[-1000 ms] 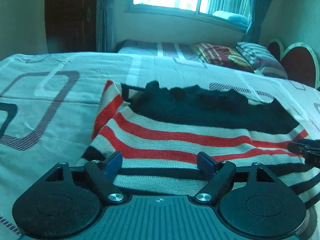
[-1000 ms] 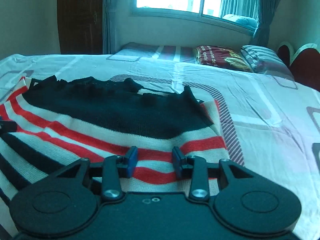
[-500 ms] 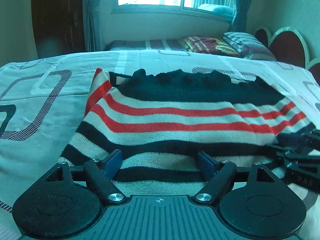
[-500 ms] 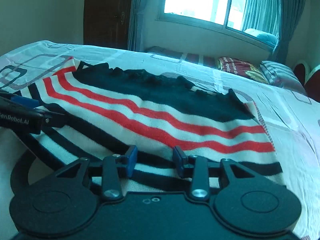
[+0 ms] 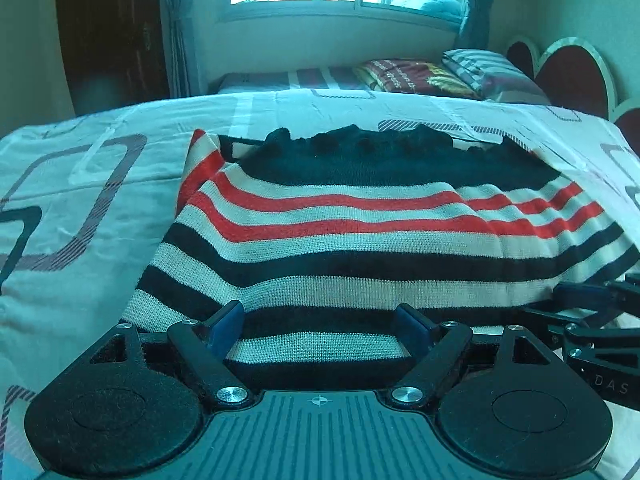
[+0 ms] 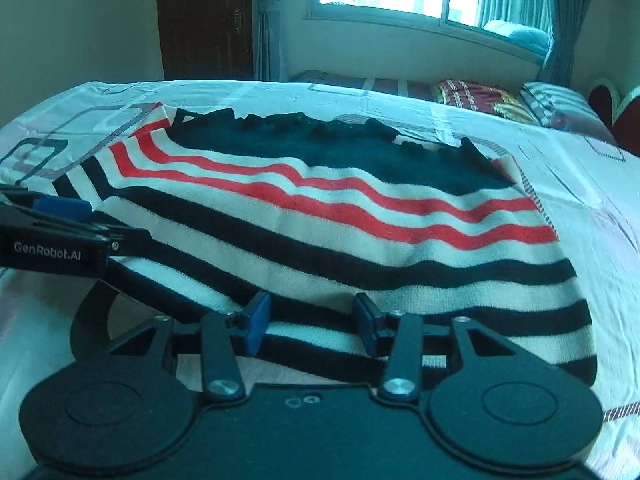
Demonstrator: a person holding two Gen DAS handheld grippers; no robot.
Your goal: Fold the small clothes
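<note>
The striped knit garment (image 5: pixel 360 240) lies spread flat on the bed (image 5: pixel 80 200), its near hem just ahead of both tools. My left hand-held gripper (image 5: pixel 320 324) stands wide, released, the hem between its pads but not pinched. My right hand-held gripper (image 6: pixel 312 320) has just been opening; the hem sits between its jaws, unpressed. I judge the knit soft, light and stretchy, so I'd take the hem near its corners.
</note>
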